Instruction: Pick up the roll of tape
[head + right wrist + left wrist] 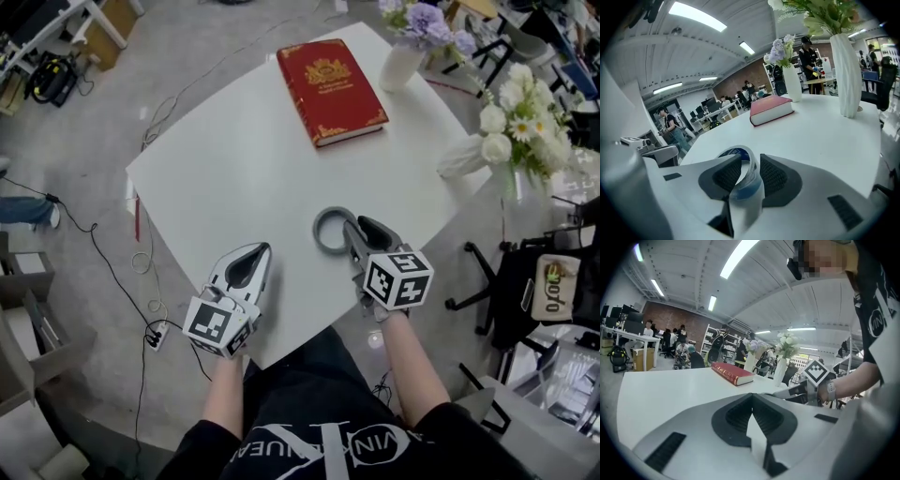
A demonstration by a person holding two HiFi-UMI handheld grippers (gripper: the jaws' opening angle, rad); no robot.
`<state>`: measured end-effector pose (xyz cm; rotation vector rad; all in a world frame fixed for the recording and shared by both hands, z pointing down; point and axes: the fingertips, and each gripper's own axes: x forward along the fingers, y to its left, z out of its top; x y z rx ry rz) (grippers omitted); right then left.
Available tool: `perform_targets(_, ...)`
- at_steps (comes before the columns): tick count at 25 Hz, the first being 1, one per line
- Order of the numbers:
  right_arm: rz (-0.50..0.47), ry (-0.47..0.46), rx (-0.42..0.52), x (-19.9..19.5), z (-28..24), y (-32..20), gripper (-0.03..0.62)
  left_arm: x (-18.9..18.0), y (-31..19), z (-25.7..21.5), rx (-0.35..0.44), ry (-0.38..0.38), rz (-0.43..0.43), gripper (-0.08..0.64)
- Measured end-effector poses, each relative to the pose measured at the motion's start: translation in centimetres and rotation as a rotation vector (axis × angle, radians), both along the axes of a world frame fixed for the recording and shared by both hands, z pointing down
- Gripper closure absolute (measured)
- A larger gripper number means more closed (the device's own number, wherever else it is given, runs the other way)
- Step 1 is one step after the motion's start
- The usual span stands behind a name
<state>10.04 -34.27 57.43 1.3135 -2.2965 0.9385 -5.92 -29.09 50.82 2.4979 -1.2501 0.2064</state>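
Centre of the head view: the roll of tape [317, 232] loses its right side under the right gripper [356, 225]. Right gripper view, bottom centre: jaws cover its near rim (core print too small to read). Lavender flowers [427, 17] clipped at top.

Grey left tool [260, 251] and right tool [352, 229] bear black-and-white marker cubes [214, 324] [398, 278]; shirt [309, 442] black, white-lettered, seemingly short-sleeved.

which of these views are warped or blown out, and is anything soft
Left gripper view: fisheye bowing, dark rounded corners, ceiling light blown out white. Right gripper view: same bowing and vignette; the roll of tape near the lens is slightly soft, the red book sharper. Head view: even light, only faint shadows on the white table.
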Motion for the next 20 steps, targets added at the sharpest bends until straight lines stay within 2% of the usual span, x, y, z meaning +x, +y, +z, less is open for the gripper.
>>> perform_targets(8,-0.046,0.104,-0.047,-0.8,1.3,-0.7,0.485,-0.4,0.0,0.9,-0.017,0.021,-0.011,0.558)
perform_targets(17,-0.029,0.103,-0.038,-0.9,1.5,-0.9,0.488,-1.0,0.2,1.2,-0.014,0.025,-0.007,0.558)
perform_targets(20,-0.056,0.143,0.009,-1.1,0.9,-1.0,0.508,-1.3,0.4,0.9,-0.002,0.027,-0.016,0.558)
